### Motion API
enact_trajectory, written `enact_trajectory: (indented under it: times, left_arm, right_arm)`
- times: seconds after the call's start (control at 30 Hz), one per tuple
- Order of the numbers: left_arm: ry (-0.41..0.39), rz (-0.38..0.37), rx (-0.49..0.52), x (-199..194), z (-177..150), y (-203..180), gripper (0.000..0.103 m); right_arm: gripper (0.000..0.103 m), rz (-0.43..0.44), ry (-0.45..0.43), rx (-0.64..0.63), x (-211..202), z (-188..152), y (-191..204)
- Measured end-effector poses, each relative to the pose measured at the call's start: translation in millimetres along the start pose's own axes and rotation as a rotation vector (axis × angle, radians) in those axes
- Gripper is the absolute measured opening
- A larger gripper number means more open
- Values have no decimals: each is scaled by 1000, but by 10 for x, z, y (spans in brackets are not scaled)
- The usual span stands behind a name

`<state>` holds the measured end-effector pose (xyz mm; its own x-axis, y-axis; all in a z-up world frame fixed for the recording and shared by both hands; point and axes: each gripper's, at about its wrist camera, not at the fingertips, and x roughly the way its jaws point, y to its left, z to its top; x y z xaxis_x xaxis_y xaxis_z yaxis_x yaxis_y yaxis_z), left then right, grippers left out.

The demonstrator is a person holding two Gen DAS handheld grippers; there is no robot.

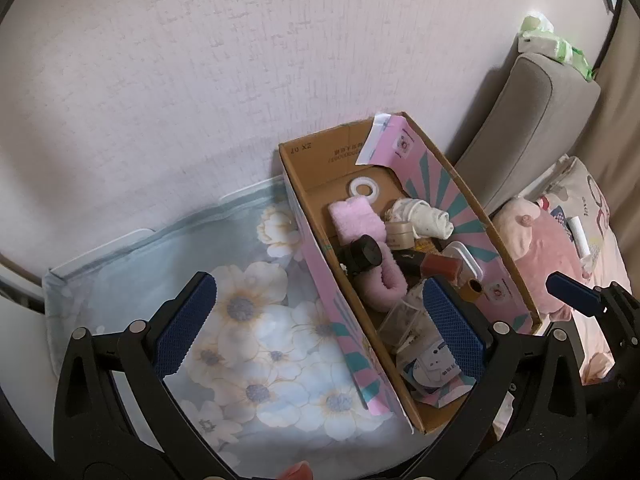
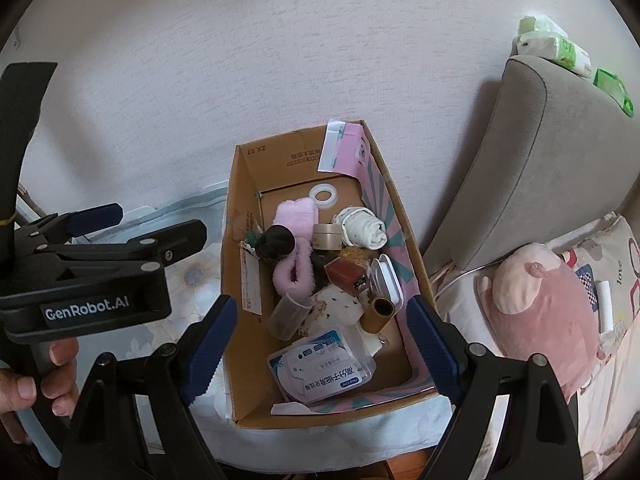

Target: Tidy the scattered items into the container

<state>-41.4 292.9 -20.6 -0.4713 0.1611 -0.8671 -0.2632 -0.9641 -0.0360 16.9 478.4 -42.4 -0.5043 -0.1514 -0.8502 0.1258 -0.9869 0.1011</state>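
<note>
Both grippers are held above the open brown cardboard box with pink-and-teal patterned sides [image 2: 320, 280], and nothing is carried: the right gripper [image 2: 320, 344] is spread wide and empty over the box's near end, and the left gripper [image 1: 316, 328] is likewise parted, with its right pad over the box and its left pad over the pale blue flower-printed cloth [image 1: 160, 280]. The box is already loaded with a fluffy pink hair band [image 2: 294, 268], a black round jar [image 2: 276, 242], a rolled white cloth [image 2: 366, 226] and a flat blue-and-white plastic packet [image 2: 324, 368] at 6 o'clock. The tidying is judged nearly done; one white tube [image 2: 605, 306] is left at 3 o'clock on the printed cushion beside the pink plush toy [image 2: 536, 304], and a reach rightward would be called for. The bearer's fingers [image 2: 36, 384] on the left gripper's handle are shown only by the right view.
</note>
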Motion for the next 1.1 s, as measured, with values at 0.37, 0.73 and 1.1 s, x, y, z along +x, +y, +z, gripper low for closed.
enact_trajectory:
  times: [0.37,0.73,1.1]
  left_arm:
    - [-17,9,-14,-120,-38,86,103]
    - [-110,73,-122,-971,-159,602,103]
    - [-175,227,-259,-1589,-533,1262,103]
  right_arm:
    - [84,-5,-9,7,-46,-14,52]
    - [83,-37,-26,-38,-399,109,505]
    - [84,20,-92,-146,-792,128,1255]
